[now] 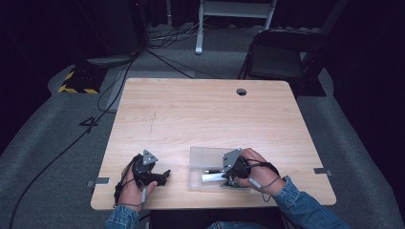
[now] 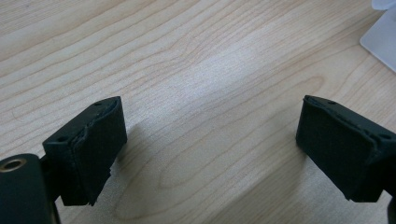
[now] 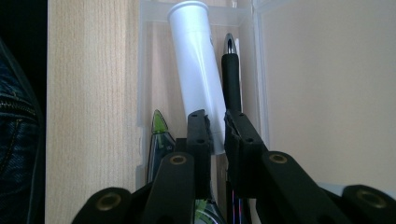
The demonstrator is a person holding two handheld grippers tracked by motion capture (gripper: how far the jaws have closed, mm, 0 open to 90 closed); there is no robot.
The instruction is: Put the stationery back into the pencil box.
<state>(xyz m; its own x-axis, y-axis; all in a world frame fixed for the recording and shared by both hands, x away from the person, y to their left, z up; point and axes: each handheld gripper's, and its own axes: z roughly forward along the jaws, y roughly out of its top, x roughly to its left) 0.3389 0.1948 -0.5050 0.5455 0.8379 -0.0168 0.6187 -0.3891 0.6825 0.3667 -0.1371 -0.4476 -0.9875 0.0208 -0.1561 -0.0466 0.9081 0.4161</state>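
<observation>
At the left of the high view, the left claw [image 1: 165, 174] rests low on the wooden desk [image 1: 200, 114], held in the person's left hand [image 1: 130, 187]. In the left gripper view its jaws stand wide apart with nothing but bare wood grain between them; a corner of the clear plastic box [image 2: 384, 37] shows at the upper right, well apart from the jaws.

Further right, the clear plastic box [image 1: 203, 160] lies open near the front edge of the desk, with the right claw [image 1: 225, 175] reaching into it from the person's right hand [image 1: 257, 167]. In the right gripper view the jaws of the right claw [image 3: 217, 122] are nearly closed, leaving a narrow gap. A white tube [image 3: 197, 70] runs between them, but I cannot tell whether the pads are actually pressing it. Left of the tube lies a green-tipped item [image 3: 159, 128]; just to its right lies a black pen [image 3: 231, 79] with a shiny metal tip.

The tube looks like light, stiff plastic with a smooth, round wall, so it is likely to be slippery and may roll or twist between the pads. A hold across its middle, square to its length, should keep it balanced. The box walls are thin and probably light, so the box could shift if nudged.
</observation>
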